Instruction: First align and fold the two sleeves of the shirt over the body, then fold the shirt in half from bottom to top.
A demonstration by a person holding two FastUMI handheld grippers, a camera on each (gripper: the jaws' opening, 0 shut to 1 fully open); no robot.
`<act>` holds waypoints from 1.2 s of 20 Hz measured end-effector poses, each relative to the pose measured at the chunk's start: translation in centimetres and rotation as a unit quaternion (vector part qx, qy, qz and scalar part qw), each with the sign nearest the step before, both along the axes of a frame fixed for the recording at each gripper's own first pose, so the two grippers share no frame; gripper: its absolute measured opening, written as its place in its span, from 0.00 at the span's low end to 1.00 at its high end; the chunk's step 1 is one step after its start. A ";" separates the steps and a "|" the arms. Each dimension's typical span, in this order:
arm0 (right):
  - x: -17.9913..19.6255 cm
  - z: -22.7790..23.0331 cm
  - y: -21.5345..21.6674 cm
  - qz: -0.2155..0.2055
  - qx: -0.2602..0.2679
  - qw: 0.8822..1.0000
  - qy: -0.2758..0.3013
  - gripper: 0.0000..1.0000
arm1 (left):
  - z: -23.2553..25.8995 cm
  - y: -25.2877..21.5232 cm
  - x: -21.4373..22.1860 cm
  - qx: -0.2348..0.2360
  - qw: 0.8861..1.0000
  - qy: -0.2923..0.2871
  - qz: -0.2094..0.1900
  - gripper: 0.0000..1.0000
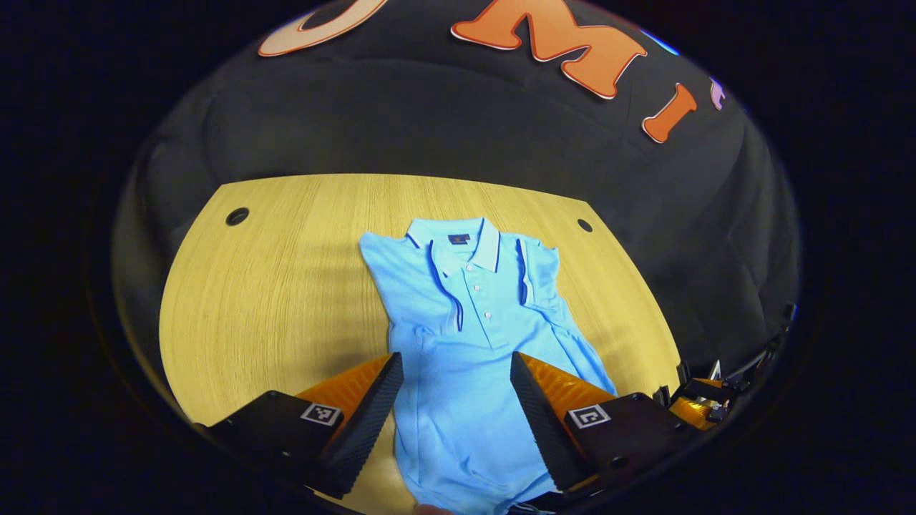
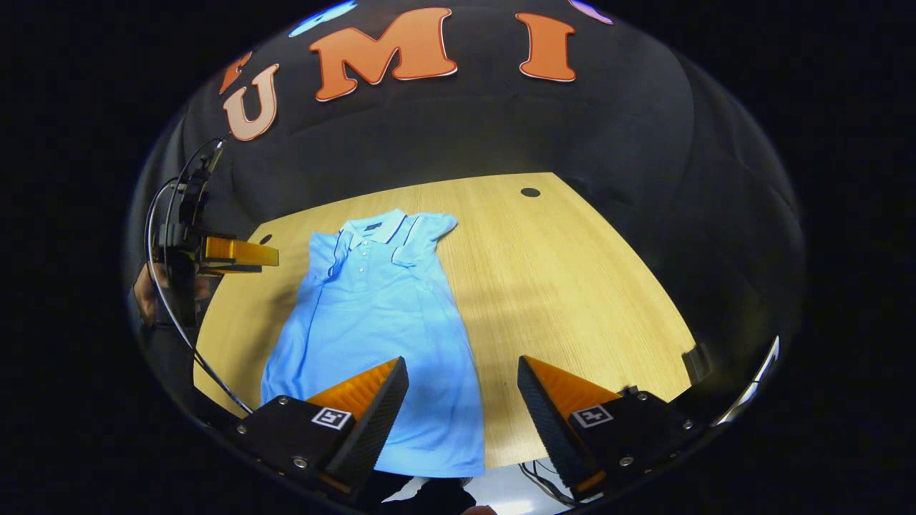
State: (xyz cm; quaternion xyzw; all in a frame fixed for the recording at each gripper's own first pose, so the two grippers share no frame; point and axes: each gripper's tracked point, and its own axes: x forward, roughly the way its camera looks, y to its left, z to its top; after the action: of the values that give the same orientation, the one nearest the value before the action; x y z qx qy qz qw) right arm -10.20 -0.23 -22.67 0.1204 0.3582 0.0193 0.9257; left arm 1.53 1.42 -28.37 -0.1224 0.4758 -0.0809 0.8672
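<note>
Light blue polo shirt lies face up on the wooden worktop, collar toward the far wall, hem toward me and reaching the near edge. Both short sleeves look already folded in over the body: in the right gripper view the outline is a narrow strip, the sleeve on the right-hand side doubled onto the chest, so I judge the bottom-to-top fold is what remains. My left gripper hangs over the lower body of the shirt, fingers apart, nothing between them; whether the tips touch the cloth I cannot tell. My right gripper hangs over the shirt's lower right edge, fingers likewise apart and empty. From the right gripper view the left gripper also appears farther off at the left, held by a hand. Material: knit, matte, finely textured, soft and limp; I expect it light, no stiffness except the ribbed collar and the buttoned placket. It should drape and wrinkle when lifted, and may drag on the smooth grained wood instead of sliding cleanly. Best hold, in my judgement: the two hem corners, one per gripper, pinching all layers so the tucked sleeves do not slip out. Worktop is pale, rounded at corners, with small dark holes.
</note>
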 end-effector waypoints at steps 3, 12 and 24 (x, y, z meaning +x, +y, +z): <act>-2.2 -2.3 0.7 0.021 0.002 1.000 0.021 0.96 | 0.0 0.3 -4.9 0.030 1.000 -0.002 0.002 1.00; -7.2 -6.1 3.2 0.060 0.004 0.997 0.048 0.96 | -2.0 -0.7 -17.4 0.046 0.999 0.022 0.010 0.99; -9.8 -11.5 5.0 0.093 -0.025 0.992 0.080 0.95 | -8.3 0.3 -26.0 0.106 0.993 0.053 -0.009 1.00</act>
State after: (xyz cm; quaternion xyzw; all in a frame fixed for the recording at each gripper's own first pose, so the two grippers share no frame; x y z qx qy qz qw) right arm -19.95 4.74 -34.15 0.0644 0.4414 0.0866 0.8908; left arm -24.44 1.72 -36.70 -0.0298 0.5279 -0.0313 0.8482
